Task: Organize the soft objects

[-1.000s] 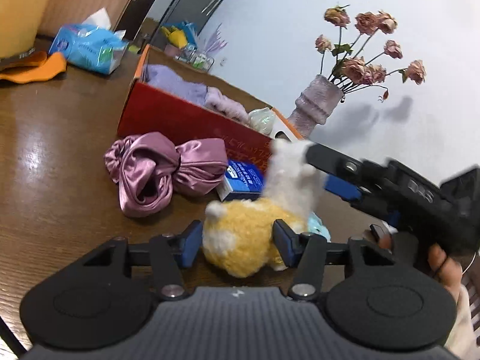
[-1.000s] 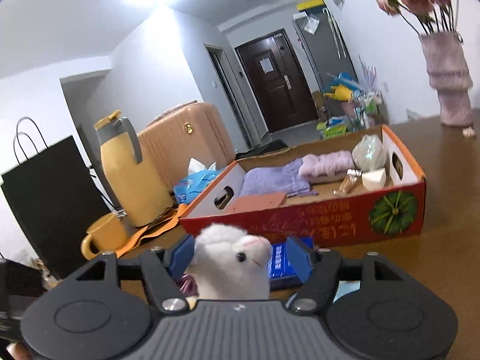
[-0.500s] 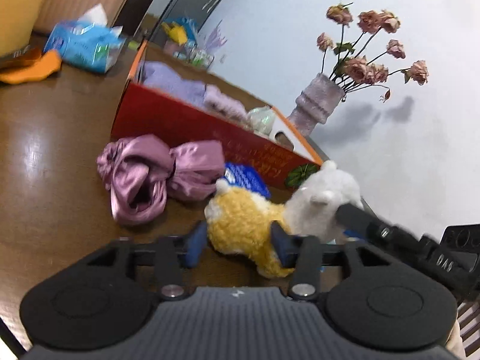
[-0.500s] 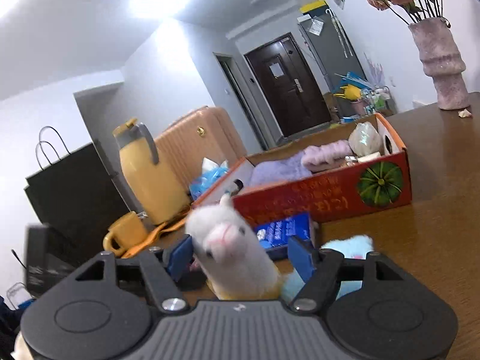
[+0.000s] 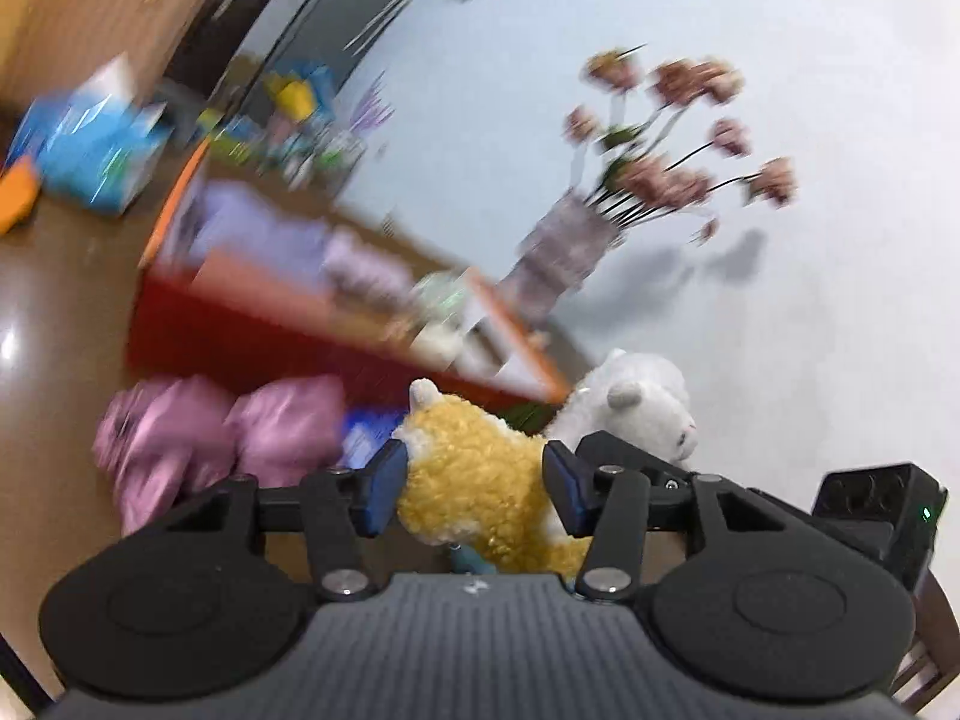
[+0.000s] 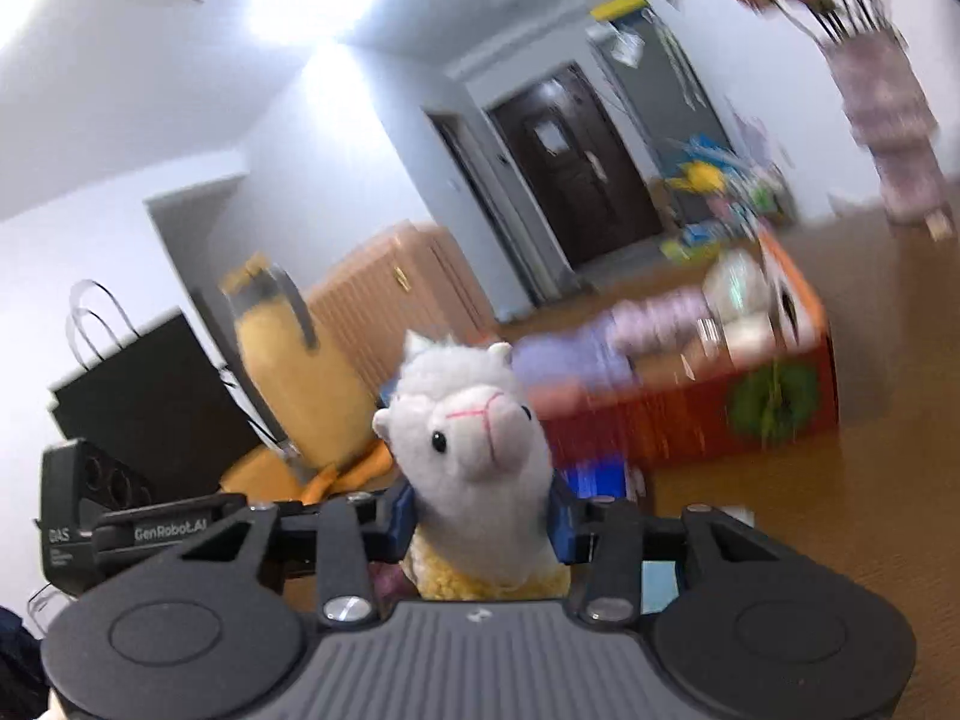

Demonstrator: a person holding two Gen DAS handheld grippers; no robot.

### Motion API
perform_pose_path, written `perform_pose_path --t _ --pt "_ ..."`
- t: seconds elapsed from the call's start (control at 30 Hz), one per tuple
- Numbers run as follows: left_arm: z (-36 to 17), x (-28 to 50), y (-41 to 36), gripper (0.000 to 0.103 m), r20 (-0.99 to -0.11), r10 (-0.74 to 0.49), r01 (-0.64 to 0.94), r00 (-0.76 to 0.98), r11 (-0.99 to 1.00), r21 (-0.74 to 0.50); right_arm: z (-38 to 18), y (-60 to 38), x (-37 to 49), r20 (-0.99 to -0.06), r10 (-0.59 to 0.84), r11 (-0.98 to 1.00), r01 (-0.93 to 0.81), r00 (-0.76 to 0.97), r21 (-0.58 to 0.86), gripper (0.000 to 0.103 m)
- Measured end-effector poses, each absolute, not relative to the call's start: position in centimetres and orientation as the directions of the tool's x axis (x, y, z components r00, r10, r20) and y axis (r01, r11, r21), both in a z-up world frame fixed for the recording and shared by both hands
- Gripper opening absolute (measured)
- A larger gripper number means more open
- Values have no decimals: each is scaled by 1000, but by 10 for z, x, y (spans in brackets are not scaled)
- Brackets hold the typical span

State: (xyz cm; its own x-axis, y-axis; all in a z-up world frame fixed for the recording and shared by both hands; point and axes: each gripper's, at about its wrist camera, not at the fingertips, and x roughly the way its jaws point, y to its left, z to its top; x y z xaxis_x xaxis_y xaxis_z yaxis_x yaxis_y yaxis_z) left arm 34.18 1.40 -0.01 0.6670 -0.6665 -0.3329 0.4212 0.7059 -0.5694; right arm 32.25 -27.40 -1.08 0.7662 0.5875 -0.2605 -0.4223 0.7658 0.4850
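Note:
An alpaca plush with a yellow body (image 5: 474,474) and a white head (image 5: 642,408) hangs just above the brown table, gripped from two sides. My left gripper (image 5: 471,483) has its jaws closing, blue pads pressed into the yellow body. My right gripper (image 6: 480,519) is closing too, its pads squeezing the white neck below the head (image 6: 468,420). Behind stands the red cardboard box (image 5: 252,324) holding folded lilac and pink cloths (image 6: 606,336). A pink satin cloth (image 5: 210,438) lies in front of the box.
A blue packet (image 5: 366,432) lies by the box's front wall. A vase of dried roses (image 5: 564,264) stands at the table's back right, a blue tissue pack (image 5: 96,150) at back left. A yellow jug (image 6: 288,372) and black bag (image 6: 144,408) stand to the left.
The right jaws narrowed onto the white head and neck. My left gripper rose with the yellow body, and both views are now blurred by motion.

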Motion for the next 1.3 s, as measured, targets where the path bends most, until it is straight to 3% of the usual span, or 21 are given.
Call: perform_pose_path --t 0.17,0.33,0.53,0.73,0.93,1.07,1.13,1.2,1.3 --pt "43 389 -21 50 -347 -649 476 677 746 -466 40 -298 366 -247 593 788 -490 766 373 42" --pt "48 465 -66 50 -441 -621 443 649 779 -445 49 -321 442 -332 589 805 -501 737 318 42" --pt "10 517 -98 47 -573 -530 378 625 848 -372 19 -321 510 -479 516 853 -480 710 206 42" --pt "0 508 -87 48 -590 -471 372 656 881 -291 -14 -314 511 -555 433 889 -440 710 130 47" --pt "35 475 -60 54 -552 -397 352 733 916 -192 8 -318 483 -508 409 902 -420 758 100 62" --pt "71 441 -34 65 -514 -341 322 787 938 -129 47 -325 452 -464 366 920 -389 807 49 80" --pt "86 412 -20 72 -500 -264 271 825 961 -60 65 -330 429 -443 339 929 -371 830 16 80" --pt "94 382 -8 90 -465 -198 223 863 975 -1 79 -332 402 -422 313 937 -350 851 -10 82" --pt "96 335 11 97 -407 -129 153 904 988 26 93 -334 356 -363 276 951 -307 890 -30 88"
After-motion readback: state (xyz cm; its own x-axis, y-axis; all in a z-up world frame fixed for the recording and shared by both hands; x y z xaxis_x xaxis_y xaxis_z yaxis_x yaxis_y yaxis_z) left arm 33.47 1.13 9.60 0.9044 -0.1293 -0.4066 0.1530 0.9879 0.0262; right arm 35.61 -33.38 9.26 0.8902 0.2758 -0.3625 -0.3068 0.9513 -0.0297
